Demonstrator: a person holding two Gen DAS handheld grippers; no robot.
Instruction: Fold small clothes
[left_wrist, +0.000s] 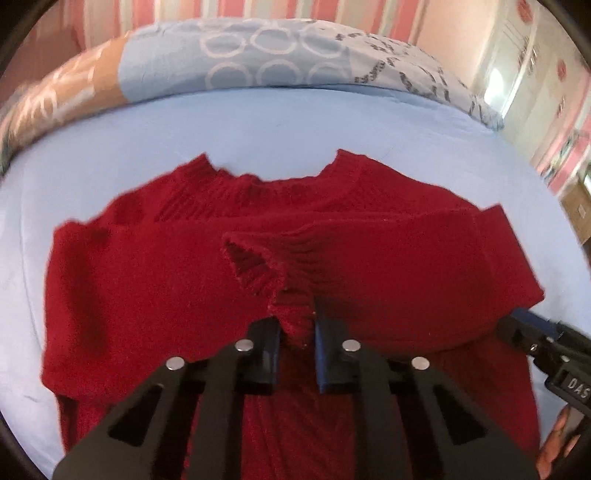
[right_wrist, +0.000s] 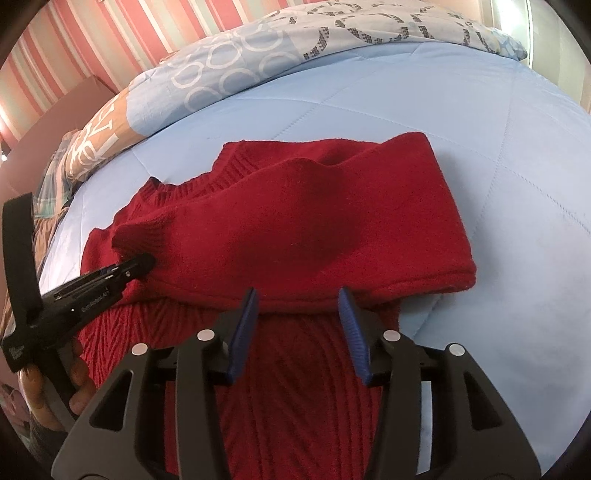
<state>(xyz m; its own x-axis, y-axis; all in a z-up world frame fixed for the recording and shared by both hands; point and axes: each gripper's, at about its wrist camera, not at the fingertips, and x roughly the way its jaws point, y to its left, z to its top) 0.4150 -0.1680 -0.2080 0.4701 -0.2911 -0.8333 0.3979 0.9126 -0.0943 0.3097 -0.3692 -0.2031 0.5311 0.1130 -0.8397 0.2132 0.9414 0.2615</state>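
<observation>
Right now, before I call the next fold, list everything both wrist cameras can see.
sweater: one, dark red knit, spread on the bed with both sleeves folded across its body.
sleeve cuff: one, red ribbed, bunched between the left gripper's pads.
bedcover: one, light blue quilted, under the sweater.
duvet: one, pale blue with white rings and dark lettering, rumpled along the bed's far side.
wall: pink and pale stripes, behind the bed.
left gripper: one, black with blue pads, shut on the sleeve cuff.
right gripper: one, black with blue pads, open over the sweater's near fold, nothing pinched.
hand: one, holding the left gripper's handle.
</observation>
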